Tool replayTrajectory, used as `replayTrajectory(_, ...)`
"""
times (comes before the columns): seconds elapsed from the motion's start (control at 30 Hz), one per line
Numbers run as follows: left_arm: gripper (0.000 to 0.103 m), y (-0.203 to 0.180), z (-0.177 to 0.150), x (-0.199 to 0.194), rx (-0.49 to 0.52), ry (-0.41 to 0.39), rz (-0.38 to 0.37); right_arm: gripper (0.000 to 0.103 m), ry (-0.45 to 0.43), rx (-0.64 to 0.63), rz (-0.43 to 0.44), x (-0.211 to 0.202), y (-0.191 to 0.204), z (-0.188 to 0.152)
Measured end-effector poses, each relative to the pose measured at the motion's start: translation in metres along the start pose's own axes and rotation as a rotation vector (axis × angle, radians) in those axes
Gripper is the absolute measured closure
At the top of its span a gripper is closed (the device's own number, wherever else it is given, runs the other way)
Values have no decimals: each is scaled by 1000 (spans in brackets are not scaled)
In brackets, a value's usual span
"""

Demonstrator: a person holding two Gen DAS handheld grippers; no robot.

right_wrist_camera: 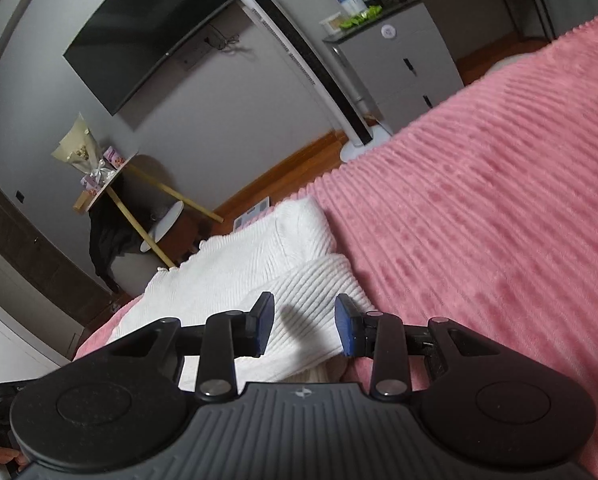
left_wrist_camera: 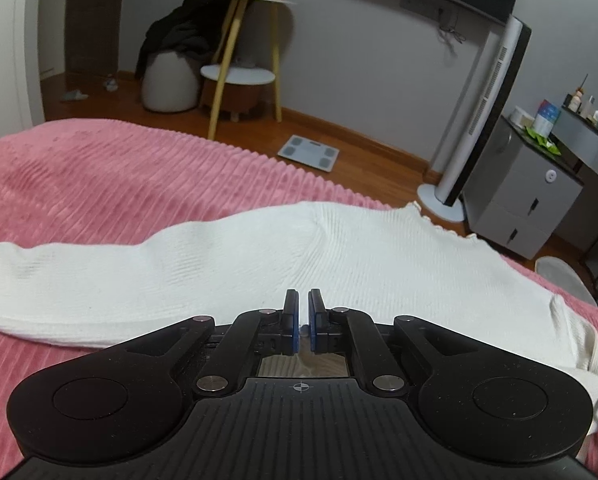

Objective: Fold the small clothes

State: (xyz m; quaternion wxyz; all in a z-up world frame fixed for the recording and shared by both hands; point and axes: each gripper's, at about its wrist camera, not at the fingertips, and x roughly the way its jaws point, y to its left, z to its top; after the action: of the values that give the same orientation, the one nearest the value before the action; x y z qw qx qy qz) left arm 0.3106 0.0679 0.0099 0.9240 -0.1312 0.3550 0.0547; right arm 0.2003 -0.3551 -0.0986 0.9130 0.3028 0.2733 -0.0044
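Lying flat on pink ribbed bedspread (left_wrist_camera: 99, 184): 1 white knit top (left_wrist_camera: 259, 248), sleeve extended to one side.
Left gripper (left_wrist_camera: 303, 300): jaws nearly shut, slim gap, over the top's body; whether fabric is pinched cannot be told. Right gripper (right_wrist_camera: 304, 312): jaws wide apart, straddling the ribbed sleeve cuff (right_wrist_camera: 315, 280), nothing clamped.

A white ribbed knit top (left_wrist_camera: 259, 248) lies on a pink corduroy-striped bedspread (left_wrist_camera: 99, 176); black grippers carry blue pads (right_wrist_camera: 344, 330) above a brown wood floor (left_wrist_camera: 359, 152).
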Motion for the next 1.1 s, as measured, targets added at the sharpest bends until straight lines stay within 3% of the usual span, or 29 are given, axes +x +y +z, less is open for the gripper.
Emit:
replayTrajectory(0.13,96,9,-6,8,-47,46,-44,71,-75,-82,-68,-2,1,9)
replayTrajectory(0.17,91,12,-8,11,-60,62,-54,71,-82,-94,-84,-1,1,12)
replayTrajectory(0.27,52,18,-19,18,-56,108,-84,71,-58,-124,-86,5,3,23)
replayTrajectory(0.3,52,19,-23,20,-57,123,-105,71,-46,-153,-83,7,7,25)
replayTrajectory(0.37,52,19,-29,24,-50,157,-145,71,-18,-193,-84,14,16,28)
replayTrajectory(0.47,57,13,-33,30,16,163,-140,71,43,-288,-91,31,32,37)
replayTrajectory(0.6,80,7,-34,29,48,161,-134,77,143,-505,-176,68,51,37)
replayTrajectory(0.67,91,8,-35,30,54,161,-131,82,202,-542,-211,82,52,35)
replayTrajectory(0.9,96,0,-28,20,115,118,-111,91,145,-523,-129,68,50,41)
replayTrajectory(1.1,96,-4,-10,3,169,45,-80,91,105,-338,-19,59,47,65)
